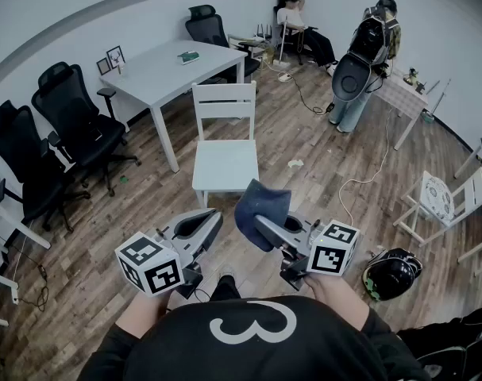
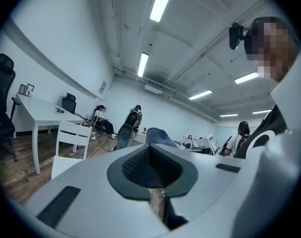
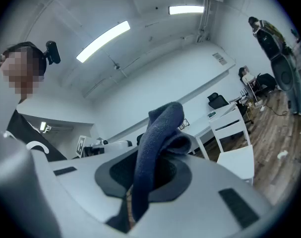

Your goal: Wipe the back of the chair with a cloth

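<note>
Head view: one white chair (image 1: pixel 225 161), one dark blue cloth (image 1: pixel 262 209), two grippers. Soft, bunched, folded over on itself, pinched in the right gripper (image 1: pixel 260 224), poking up past the tips. Left gripper (image 1: pixel 214 215) pressed together on nothing, just beside the cloth. Well apart from the chair ahead on the wood floor (image 1: pixel 304 133).

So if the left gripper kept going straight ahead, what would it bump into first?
Probably the cloth held in the right gripper: it sits just past the tips of the left gripper. Depth is hard to judge, though.
</note>
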